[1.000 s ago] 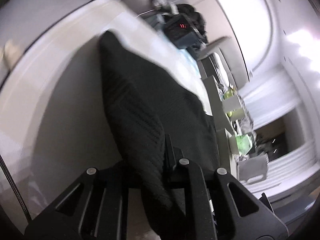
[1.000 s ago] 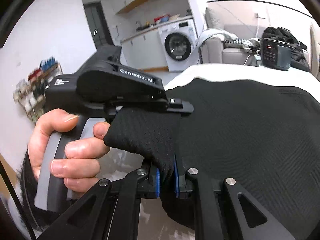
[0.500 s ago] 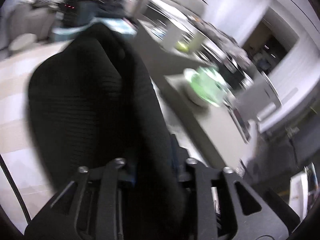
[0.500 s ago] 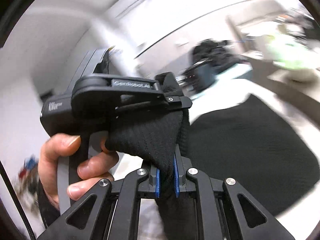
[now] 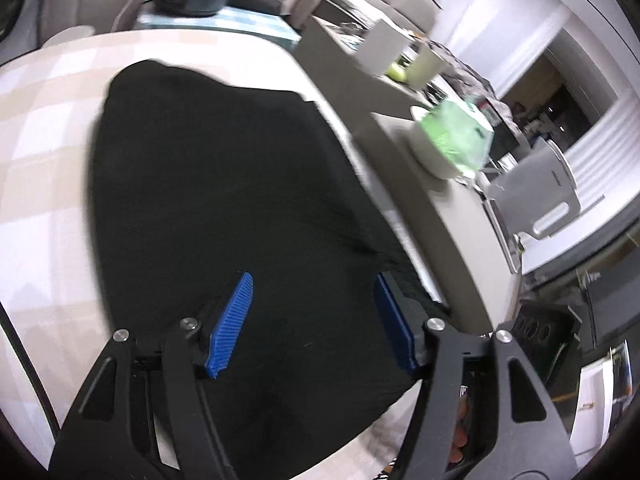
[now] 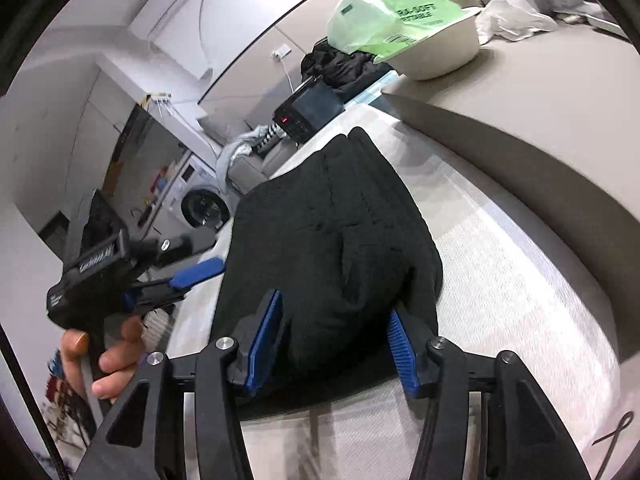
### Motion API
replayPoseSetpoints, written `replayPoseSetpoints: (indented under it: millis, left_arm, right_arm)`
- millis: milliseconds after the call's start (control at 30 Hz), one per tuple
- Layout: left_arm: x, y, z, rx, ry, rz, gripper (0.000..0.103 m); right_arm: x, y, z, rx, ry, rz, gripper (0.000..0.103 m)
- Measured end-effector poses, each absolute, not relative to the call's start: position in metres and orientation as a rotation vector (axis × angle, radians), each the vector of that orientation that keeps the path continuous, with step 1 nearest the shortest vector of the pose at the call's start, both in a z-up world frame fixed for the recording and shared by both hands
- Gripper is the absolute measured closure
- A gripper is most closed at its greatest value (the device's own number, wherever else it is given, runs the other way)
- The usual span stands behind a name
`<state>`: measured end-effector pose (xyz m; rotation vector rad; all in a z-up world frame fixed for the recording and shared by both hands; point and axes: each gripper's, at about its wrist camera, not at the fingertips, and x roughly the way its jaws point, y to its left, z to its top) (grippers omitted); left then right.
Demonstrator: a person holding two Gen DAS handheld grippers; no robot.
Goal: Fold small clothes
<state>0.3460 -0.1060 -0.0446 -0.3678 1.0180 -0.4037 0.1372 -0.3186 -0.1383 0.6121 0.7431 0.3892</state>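
Observation:
A black knit garment (image 5: 224, 184) lies folded on the pale checked table top (image 5: 48, 184). My left gripper (image 5: 312, 284) hovers just over its near end. Its blue pads (image 5: 232, 316) stand well apart and the jaws are opening, with cloth below them but nothing pinched. In the right wrist view the garment (image 6: 328, 216) is a long folded heap. My right gripper (image 6: 334, 312) straddles its near end, jaws opening, with the cloth bulging between the blue pads (image 6: 264, 332) and not pressed. The left gripper (image 6: 214, 252) is at the left edge of the garment, held by a hand (image 6: 116, 352).
A grey counter (image 6: 520, 112) runs along the far side of the table and carries a white bowl (image 6: 440, 56) with a green plastic bag (image 6: 392, 12). A black device with a red display (image 6: 304, 112) sits beyond the garment. A washing machine (image 6: 200, 204) stands further back.
Both grippers were shut on black cloth held up in the air. They swung across the table, laid the garment down folded, and their jaws have come apart off the cloth.

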Motion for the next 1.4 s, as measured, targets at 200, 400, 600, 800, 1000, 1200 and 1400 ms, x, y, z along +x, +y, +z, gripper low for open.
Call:
replayPoseSetpoints:
  millis: [200, 400, 600, 800, 1000, 1200, 1400]
  left_arm:
    - [0.329, -0.074, -0.060, -0.396, 1.029, -0.351, 0.044]
    - [0.310, -0.054, -0.068, -0.315, 0.989, -0.266, 0.043]
    - [0.304, -0.024, -0.092, -0.361, 1.022, -0.180, 0.043]
    - [0.310, -0.015, -0.109, -0.418, 1.002, -0.177, 0.043]
    - [0.323, -0.009, -0.111, -0.453, 0.981, -0.199, 0.043]
    - [0.332, -0.017, -0.108, -0.407, 0.980, -0.153, 0.046]
    - [0.331, -0.021, -0.107, -0.381, 0.953, -0.141, 0.070]
  right_arm:
    - [0.144, -0.308, -0.119, 0.576, 0.694, 0.353, 0.091]
    - [0.133, -0.325, -0.126, 0.500, 0.812, 0.222, 0.081]
    - [0.124, -0.335, -0.112, 0.417, 0.735, 0.221, 0.057]
    - [0.158, -0.323, -0.117, 0.272, 0.804, 0.250, 0.057]
    - [0.209, -0.317, -0.126, 0.270, 0.881, 0.296, 0.057]
    - [0.245, -0.306, -0.123, 0.251, 0.906, 0.302, 0.053]
    - [0.254, -0.297, -0.129, 0.201, 0.955, 0.305, 0.054]
